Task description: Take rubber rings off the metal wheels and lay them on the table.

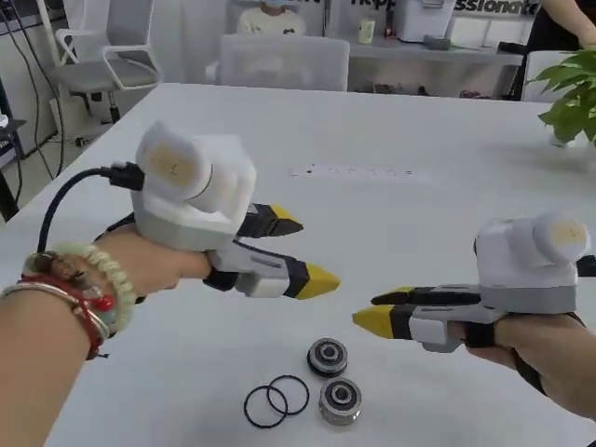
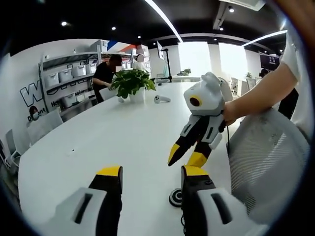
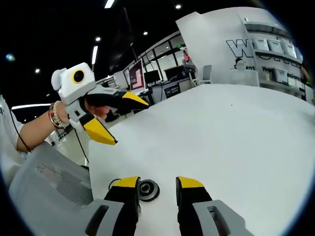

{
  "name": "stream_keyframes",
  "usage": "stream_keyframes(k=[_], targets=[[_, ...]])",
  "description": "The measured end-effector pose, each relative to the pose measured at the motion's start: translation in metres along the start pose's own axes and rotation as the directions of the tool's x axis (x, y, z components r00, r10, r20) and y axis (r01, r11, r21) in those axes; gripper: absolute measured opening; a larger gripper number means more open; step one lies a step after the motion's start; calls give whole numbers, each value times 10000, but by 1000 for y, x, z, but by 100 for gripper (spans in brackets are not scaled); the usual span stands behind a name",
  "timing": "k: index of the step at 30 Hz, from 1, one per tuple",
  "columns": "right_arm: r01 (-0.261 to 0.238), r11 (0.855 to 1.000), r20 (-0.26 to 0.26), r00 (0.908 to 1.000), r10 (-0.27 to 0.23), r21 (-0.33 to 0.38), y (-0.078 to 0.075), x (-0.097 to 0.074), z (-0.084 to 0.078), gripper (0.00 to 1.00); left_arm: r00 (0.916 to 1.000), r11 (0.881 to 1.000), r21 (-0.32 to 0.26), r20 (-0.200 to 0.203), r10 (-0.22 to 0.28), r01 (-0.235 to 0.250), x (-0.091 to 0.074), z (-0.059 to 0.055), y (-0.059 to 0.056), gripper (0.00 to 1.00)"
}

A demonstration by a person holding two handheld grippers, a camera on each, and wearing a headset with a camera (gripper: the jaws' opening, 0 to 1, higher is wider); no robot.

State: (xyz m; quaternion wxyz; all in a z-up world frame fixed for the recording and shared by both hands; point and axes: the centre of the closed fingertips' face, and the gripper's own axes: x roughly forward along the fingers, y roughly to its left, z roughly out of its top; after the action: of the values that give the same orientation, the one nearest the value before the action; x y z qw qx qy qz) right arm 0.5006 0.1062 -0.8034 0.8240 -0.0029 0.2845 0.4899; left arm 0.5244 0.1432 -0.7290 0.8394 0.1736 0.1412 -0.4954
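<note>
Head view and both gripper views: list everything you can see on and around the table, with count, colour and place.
table: one, white, under everything.
metal wheels: two, silver with dark centres, close together at the near edge.
rubber rings: two, black, lying flat and overlapping, just left of the wheels.
plant: one, green, far right of the table.
chair: one, white, beyond the far left corner.
bracelets: several, red and cream, on the left wrist.
left gripper: one, white and grey with yellow tips, open, above the table.
right gripper: one, same colours, open, holding nothing.
</note>
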Motion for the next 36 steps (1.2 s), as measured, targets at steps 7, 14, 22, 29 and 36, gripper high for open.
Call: stream_keyframes(k=[7,14,22,29,36], targets=[[-17,9995,-663,9978,-4,-328,-1,7,-21,27,9946,9975,-677,1025,-129,199,1,-16,-9,36],[-38,9980,-1179,9930,-37,-633,0,12,-35,27,9993,9979,-555,-144,-331,323,9,-57,-13,30],[135,9961,-1458,9890,-261,-874,-3,15,-44,30,9918,9944,159,-753,-1034,1049,20,-70,-35,29],[73,9892,-1756,9839,-333,-1464,3,22,-49,30,9792,9816,1281,-1635,-1203,1419,30,-83,-49,22],[-201,9852,-1808,9835,-112,-1703,9,23,-51,31,9741,9808,1155,-1817,-1345,1569,34,-90,-55,16]])
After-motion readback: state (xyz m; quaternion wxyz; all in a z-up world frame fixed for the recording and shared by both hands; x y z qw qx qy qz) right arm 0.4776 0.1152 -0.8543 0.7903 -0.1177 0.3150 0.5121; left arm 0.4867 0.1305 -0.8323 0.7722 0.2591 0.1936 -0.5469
